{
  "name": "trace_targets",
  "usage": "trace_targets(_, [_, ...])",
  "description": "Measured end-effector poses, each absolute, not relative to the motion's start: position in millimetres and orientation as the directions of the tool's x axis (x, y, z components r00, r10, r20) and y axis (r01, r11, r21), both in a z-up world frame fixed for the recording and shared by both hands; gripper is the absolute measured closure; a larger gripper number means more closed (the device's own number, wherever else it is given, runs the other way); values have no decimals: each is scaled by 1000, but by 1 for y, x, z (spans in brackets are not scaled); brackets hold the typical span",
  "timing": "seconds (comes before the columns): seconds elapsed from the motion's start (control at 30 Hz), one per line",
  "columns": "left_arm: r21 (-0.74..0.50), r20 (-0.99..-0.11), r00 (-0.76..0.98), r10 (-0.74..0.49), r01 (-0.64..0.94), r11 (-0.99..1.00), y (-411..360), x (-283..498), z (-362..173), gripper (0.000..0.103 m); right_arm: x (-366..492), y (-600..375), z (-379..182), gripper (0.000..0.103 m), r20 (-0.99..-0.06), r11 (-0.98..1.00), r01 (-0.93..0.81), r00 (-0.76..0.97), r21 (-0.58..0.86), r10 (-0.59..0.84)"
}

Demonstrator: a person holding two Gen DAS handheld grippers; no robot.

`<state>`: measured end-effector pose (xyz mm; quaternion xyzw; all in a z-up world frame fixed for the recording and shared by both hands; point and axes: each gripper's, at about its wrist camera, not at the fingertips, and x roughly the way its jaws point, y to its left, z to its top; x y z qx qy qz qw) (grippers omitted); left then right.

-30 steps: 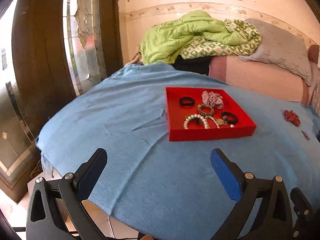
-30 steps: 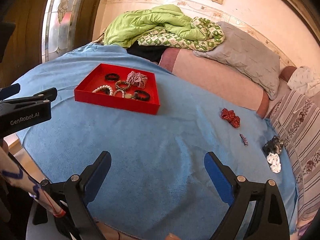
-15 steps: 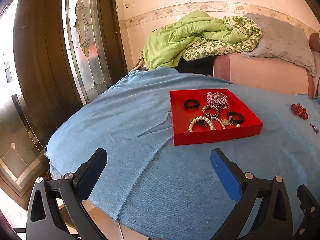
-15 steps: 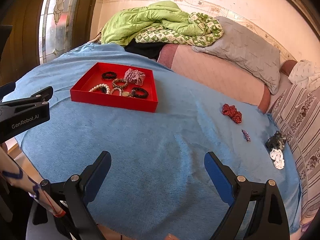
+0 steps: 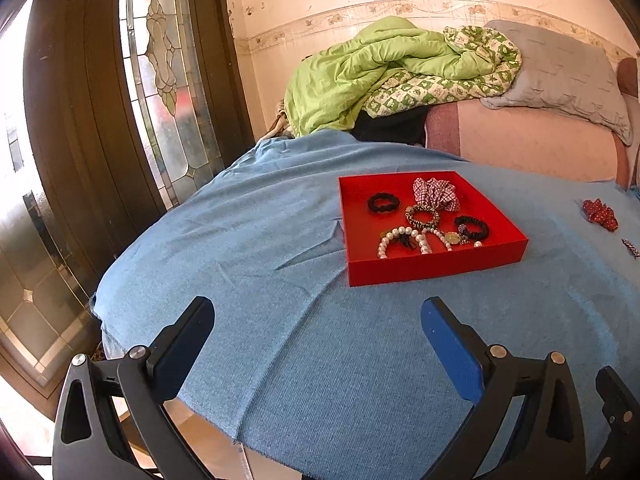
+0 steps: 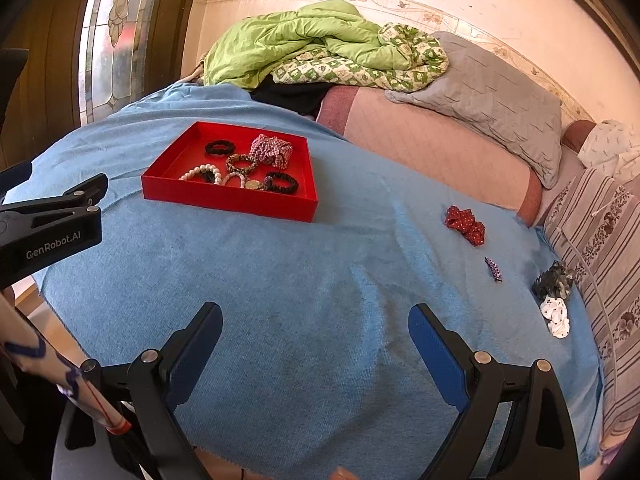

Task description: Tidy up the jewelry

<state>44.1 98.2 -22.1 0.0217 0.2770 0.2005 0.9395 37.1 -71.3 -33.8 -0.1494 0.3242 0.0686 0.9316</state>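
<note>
A red tray (image 5: 436, 267) (image 6: 228, 200) lies on the blue cloth (image 5: 248, 248) (image 6: 280, 280) and holds a pearl bracelet (image 5: 394, 237), black hair ties, a beaded ring and a checked scrunchie (image 5: 434, 194). Right of the tray lie a red scrunchie (image 6: 465, 224) (image 5: 600, 214), a small purple clip (image 6: 493, 268), a dark scrunchie (image 6: 554, 280) and a white scrunchie (image 6: 555, 316). My left gripper (image 5: 316, 322) hangs open over the cloth's near edge, well short of the tray. Open too, my right gripper (image 6: 314, 326) is empty above the cloth.
A green quilt (image 6: 304, 46) and a grey pillow (image 6: 500, 96) are piled on pink bedding behind the cloth. A stained-glass door (image 5: 160, 80) stands at the left. Striped bedding (image 6: 600, 248) borders the right edge. The left gripper's body (image 6: 52, 224) shows at the right view's left side.
Both views have shifted slightly, with the left camera tilting up so the tray sits lower and nearer. No jewelry has moved and both grippers stay open.
</note>
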Motion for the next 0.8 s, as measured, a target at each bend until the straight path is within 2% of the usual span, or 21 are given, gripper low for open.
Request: trace_targets(0.8, [157,-514,763,391,-364,918,97,43,-23,0,37,-73,-40,7,-636,944,-232,771,-234,32])
